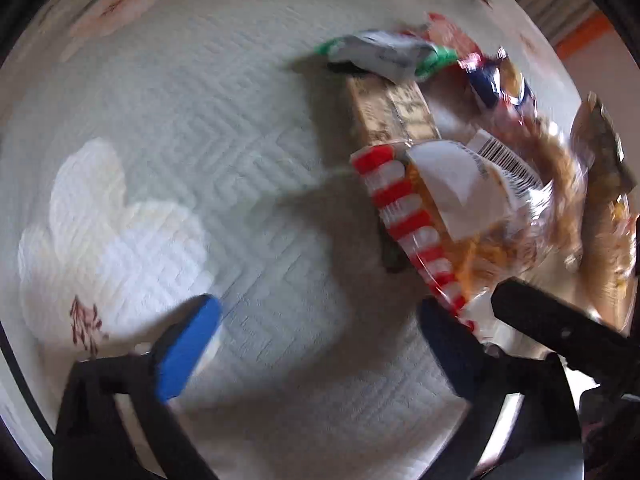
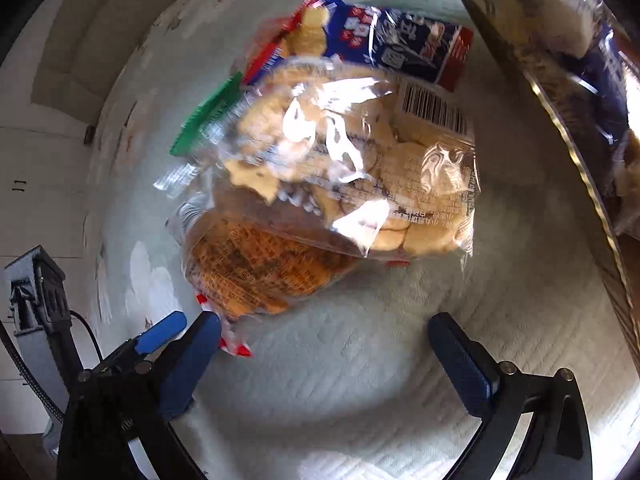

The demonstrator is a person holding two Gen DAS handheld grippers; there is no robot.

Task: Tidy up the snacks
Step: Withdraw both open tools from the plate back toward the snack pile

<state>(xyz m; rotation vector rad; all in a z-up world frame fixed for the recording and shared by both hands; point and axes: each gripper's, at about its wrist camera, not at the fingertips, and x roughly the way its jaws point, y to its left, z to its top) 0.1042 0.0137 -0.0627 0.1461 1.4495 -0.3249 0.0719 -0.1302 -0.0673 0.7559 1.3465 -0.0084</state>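
Pale quilted cloth (image 1: 248,152) covers the surface under both of your grippers, and the snacks lie on it in a loose heap. Your left gripper (image 1: 320,340) points down at bare cloth with its jaws spread wide and nothing between them; its right finger (image 1: 448,340) sits just beside the corner of a red-and-white striped bag (image 1: 404,216), though blur hides whether they touch. A tan box (image 1: 394,110) and a green-edged packet (image 1: 380,54) lie beyond that bag. Your right gripper (image 2: 324,356) is also spread wide and empty, aimed at a clear cookie bag (image 2: 360,164) lying over an orange bag (image 2: 260,272), with a blue packet (image 2: 404,46) behind.
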